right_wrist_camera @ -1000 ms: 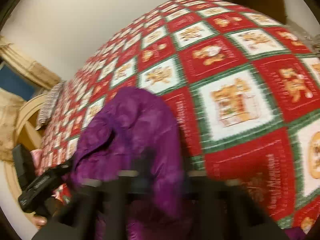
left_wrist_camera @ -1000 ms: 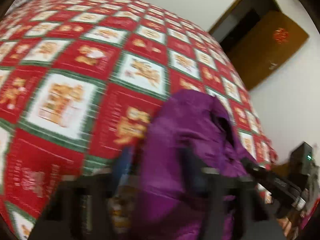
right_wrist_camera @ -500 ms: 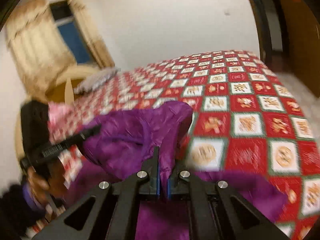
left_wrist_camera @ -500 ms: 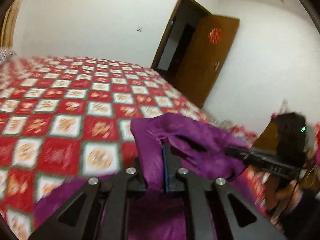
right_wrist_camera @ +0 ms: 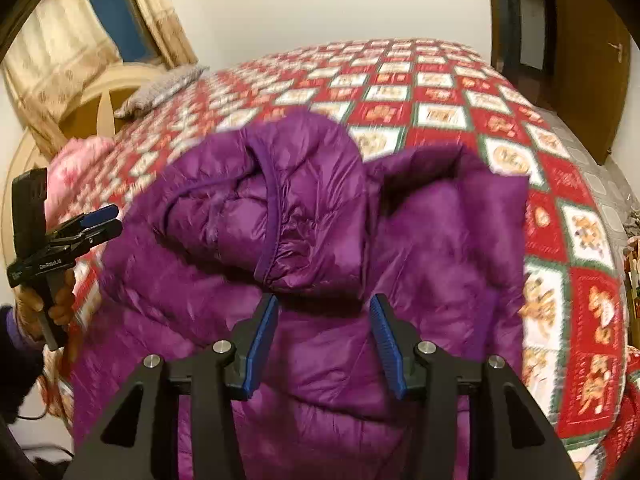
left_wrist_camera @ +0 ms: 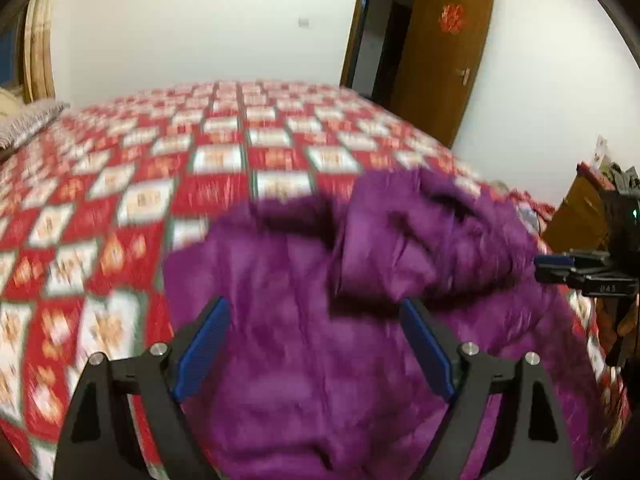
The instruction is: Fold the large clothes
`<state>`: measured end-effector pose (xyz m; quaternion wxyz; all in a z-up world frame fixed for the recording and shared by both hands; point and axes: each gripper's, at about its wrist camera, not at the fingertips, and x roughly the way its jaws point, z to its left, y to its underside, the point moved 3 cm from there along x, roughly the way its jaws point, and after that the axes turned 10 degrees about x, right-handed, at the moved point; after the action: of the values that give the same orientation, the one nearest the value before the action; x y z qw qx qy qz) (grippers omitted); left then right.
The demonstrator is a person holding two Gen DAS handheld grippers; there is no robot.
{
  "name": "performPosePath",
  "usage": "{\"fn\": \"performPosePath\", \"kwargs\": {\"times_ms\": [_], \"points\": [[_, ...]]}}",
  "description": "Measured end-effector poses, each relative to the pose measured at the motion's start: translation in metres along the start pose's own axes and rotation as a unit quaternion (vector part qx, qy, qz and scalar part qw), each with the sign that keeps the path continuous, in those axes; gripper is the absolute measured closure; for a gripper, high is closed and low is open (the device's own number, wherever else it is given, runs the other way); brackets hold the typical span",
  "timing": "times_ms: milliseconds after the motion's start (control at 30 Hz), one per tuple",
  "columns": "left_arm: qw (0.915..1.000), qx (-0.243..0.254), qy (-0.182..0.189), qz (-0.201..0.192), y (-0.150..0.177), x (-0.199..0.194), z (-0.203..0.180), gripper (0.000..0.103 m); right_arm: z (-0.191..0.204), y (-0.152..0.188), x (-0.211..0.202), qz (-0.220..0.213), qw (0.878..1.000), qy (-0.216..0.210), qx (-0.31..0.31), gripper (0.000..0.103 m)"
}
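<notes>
**One purple down jacket, both tools open above it**

One quilted purple down jacket (right_wrist_camera: 304, 240) lies on the bed, on a red, white and green patchwork bedspread (right_wrist_camera: 440, 92), at the near edge. Fabric is shiny and puffy, stitched in panels. Its hood (right_wrist_camera: 288, 184) is flopped forward over the body, with a darker purple binding running along the hood's rim. To the right of the hood a flat panel of the jacket stands up in a loose fold.

Left tool (left_wrist_camera: 314, 344): blue-padded jaws spread wide, nothing between them, the jacket (left_wrist_camera: 320, 300) below. Right tool (right_wrist_camera: 322, 332): jaws parted, not gripping; whether the pads touch the cloth cannot be told.

Each tool shows in the other's view: the right one (left_wrist_camera: 560, 266) at the jacket's right side, the left one (right_wrist_camera: 86, 222) at its left side, held in a hand (right_wrist_camera: 52, 300). In that side view its jaws look much closer together than in its own view.

Hard to make out: the left wrist view is motion-blurred, so stitching and folds smear there. Sleeves cannot be picked out in either view. The jacket's lower hem is cut off behind the tool frames. A grey pillow (right_wrist_camera: 164, 88) lies at the head of the bed; a brown door (left_wrist_camera: 444, 60) stands open beyond the bed.
</notes>
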<state>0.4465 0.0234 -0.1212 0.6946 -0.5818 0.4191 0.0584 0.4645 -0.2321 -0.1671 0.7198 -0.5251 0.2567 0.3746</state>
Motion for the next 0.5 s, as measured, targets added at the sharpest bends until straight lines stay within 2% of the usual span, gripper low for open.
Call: {"fn": "performPosePath", "kwargs": {"times_ms": [100, 200, 300, 367, 400, 433, 467, 500], "points": [[0.9993, -0.032, 0.015, -0.015, -0.030, 0.017, 0.009, 0.006, -0.003, -0.033, -0.013, -0.056, 0.997, -0.023, 0.054, 0.054], [0.9982, -0.059, 0.011, 0.005, -0.055, 0.055, 0.013, 0.006, -0.004, -0.072, 0.009, -0.073, 0.993, -0.024, 0.090, 0.054], [0.9961, -0.080, 0.016, 0.036, -0.049, 0.084, 0.014, 0.006, -0.002, -0.094, 0.047, -0.051, 0.993, -0.019, 0.102, 0.054], [0.9924, -0.103, 0.039, 0.055, -0.041, 0.099, 0.010, 0.008, 0.002, -0.101, 0.082, -0.015, 0.994, -0.022, 0.110, 0.054], [0.9911, -0.109, 0.049, 0.057, -0.039, 0.103, 0.007, 0.013, 0.005, -0.103, 0.095, 0.003, 0.993, -0.031, 0.112, 0.054], [0.9899, -0.111, 0.070, 0.052, -0.036, 0.104, 0.001, 0.029, 0.009, -0.102, 0.100, 0.011, 0.993, -0.039, 0.112, 0.057], [0.9891, -0.108, 0.087, 0.048, -0.035, 0.101, -0.004, 0.037, 0.015, -0.103, 0.101, 0.007, 0.993, -0.055, 0.108, 0.068], [0.9878, -0.107, 0.104, 0.043, -0.034, 0.096, -0.008, 0.048, 0.022, -0.104, 0.097, -0.003, 0.992, -0.082, 0.098, 0.095]]}}
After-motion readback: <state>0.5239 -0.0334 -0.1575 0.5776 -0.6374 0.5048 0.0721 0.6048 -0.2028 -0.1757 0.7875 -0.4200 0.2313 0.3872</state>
